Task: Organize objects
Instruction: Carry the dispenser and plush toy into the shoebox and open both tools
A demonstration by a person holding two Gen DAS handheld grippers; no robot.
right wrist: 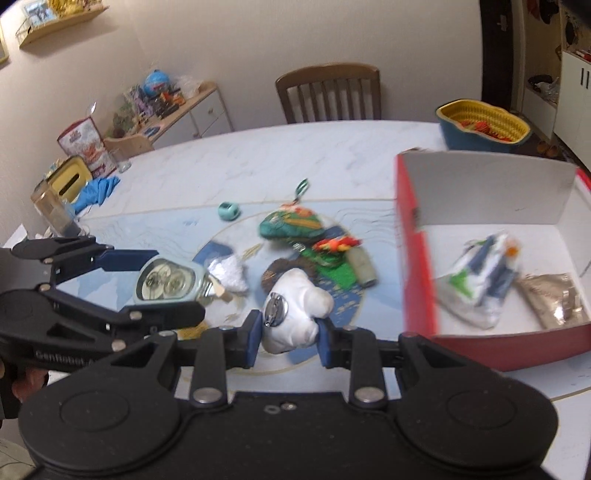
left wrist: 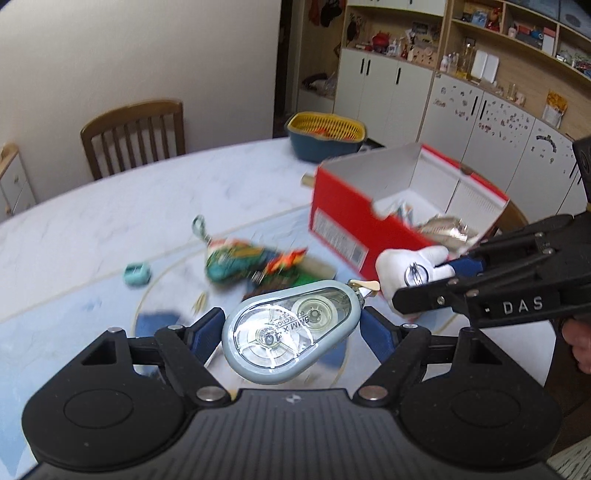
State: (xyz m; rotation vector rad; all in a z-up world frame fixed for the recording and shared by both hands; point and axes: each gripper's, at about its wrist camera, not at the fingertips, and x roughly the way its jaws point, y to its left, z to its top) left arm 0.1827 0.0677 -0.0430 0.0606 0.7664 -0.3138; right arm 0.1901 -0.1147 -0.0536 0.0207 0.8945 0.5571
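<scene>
Domestic dining room, lived-in and serving as household storage.

Beyond the jaws, a marble-patterned dining table [right wrist: 295, 155] is filling most of both views, with a slatted wooden chair [right wrist: 328, 94] standing at its far edge against a plain wall. Ahead and to the right of the left jaws, white cupboards [left wrist: 384, 79] and open wooden shelves [left wrist: 517, 33] are holding ornaments, bottles and keepsakes. Far left of the right jaws, a low sideboard [right wrist: 184, 107] is carrying toys and a globe.

Packets [right wrist: 480, 277] in red box [right wrist: 415, 258] blurred; basket [left wrist: 327, 134] contents unclear.
</scene>
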